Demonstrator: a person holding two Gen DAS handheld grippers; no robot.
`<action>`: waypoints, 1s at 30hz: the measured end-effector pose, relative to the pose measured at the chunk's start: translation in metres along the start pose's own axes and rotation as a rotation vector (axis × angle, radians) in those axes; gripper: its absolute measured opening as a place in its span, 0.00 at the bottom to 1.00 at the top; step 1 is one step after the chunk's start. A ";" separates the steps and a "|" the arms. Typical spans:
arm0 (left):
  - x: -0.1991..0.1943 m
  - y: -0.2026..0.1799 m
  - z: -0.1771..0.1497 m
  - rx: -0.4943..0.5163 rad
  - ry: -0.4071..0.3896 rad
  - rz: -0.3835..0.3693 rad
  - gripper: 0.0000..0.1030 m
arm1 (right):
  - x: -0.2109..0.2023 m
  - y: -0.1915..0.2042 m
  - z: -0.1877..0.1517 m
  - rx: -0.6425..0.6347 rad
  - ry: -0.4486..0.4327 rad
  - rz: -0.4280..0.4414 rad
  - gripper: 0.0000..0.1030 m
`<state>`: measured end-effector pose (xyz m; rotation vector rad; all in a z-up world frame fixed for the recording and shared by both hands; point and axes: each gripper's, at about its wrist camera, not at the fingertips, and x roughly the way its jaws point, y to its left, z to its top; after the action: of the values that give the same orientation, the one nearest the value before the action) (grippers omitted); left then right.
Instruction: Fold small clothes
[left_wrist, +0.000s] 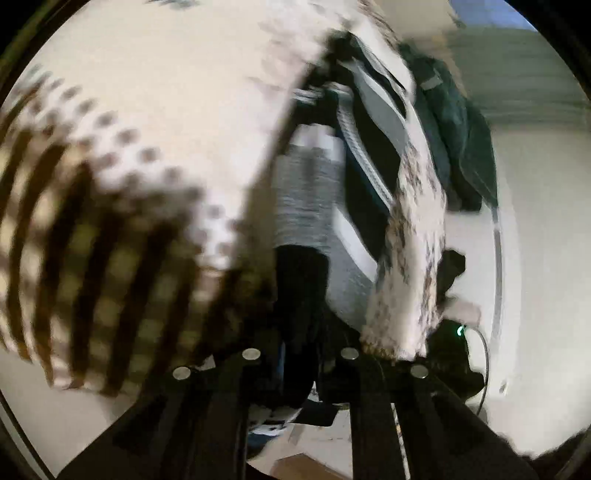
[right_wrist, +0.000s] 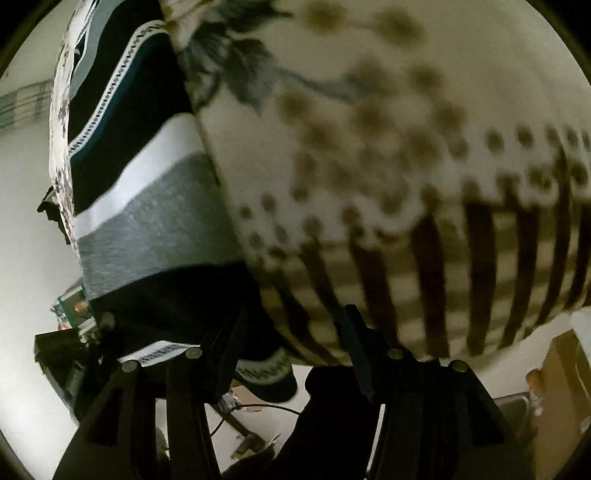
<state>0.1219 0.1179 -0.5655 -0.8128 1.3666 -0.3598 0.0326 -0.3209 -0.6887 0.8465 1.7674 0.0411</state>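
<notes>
A cream garment (left_wrist: 147, 122) with brown dots and dark brown stripes hangs in the air, blurred, and fills the left of the left wrist view. It also fills the right of the right wrist view (right_wrist: 406, 166). My left gripper (left_wrist: 299, 354) seems shut on its edge; the fingertips are hidden by cloth. My right gripper (right_wrist: 291, 332) also seems shut on the garment's striped hem. Behind it stands a person in a navy, white and grey striped top (right_wrist: 147, 206), also seen in the left wrist view (left_wrist: 306, 199).
A dark green garment (left_wrist: 454, 122) lies on a white surface (left_wrist: 535, 221) at the right of the left wrist view. A cable (left_wrist: 484, 354) and a small green light are beside it. Cardboard boxes (right_wrist: 561, 373) and floor clutter show low in the right wrist view.
</notes>
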 end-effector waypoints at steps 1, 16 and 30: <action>0.001 0.008 0.001 0.012 0.008 0.049 0.09 | 0.001 -0.003 -0.004 -0.003 -0.001 0.010 0.53; 0.042 0.021 0.005 0.127 0.137 0.112 0.64 | 0.075 0.031 -0.005 -0.017 0.150 0.303 0.54; 0.014 -0.019 -0.013 0.159 0.097 0.061 0.11 | 0.052 0.079 -0.037 -0.051 0.054 0.408 0.11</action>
<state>0.1171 0.0914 -0.5621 -0.6269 1.4305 -0.4590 0.0360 -0.2193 -0.6841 1.1650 1.6107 0.3776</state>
